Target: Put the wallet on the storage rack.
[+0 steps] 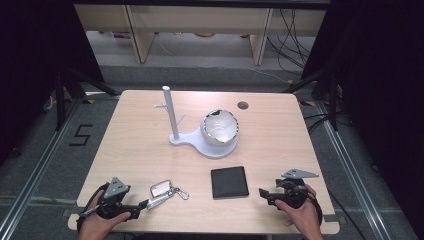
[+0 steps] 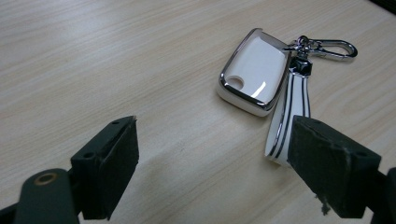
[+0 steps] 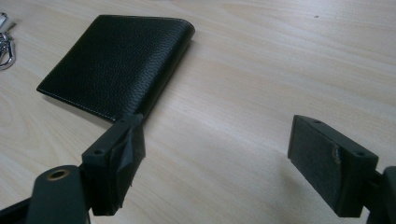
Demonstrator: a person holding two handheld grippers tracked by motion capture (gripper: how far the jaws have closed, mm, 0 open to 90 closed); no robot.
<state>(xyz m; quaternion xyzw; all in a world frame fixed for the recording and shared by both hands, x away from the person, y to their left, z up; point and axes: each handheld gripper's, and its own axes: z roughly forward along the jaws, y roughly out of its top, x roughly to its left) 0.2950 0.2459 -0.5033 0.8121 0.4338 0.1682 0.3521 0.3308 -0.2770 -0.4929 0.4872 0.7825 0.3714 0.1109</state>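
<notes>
Pale wood worktop (image 1: 150,150) carries a white stand (image 1: 172,120) with a white bowl (image 1: 220,127) at the middle of the high view. Lower down lie a white key fob (image 1: 161,189) with a striped strap (image 2: 287,119) and metal clip (image 2: 334,48), and to its right a black wallet (image 1: 229,182). At lower left the left gripper (image 1: 145,204) has its fingers wide apart; its own view shows the fob ahead, upper right, the strap's end by the right-hand finger (image 2: 327,168). At lower right the right gripper (image 1: 264,194) also stands wide, the wallet's corner just beyond the left-hand finger (image 3: 116,163) in its view.
</notes>
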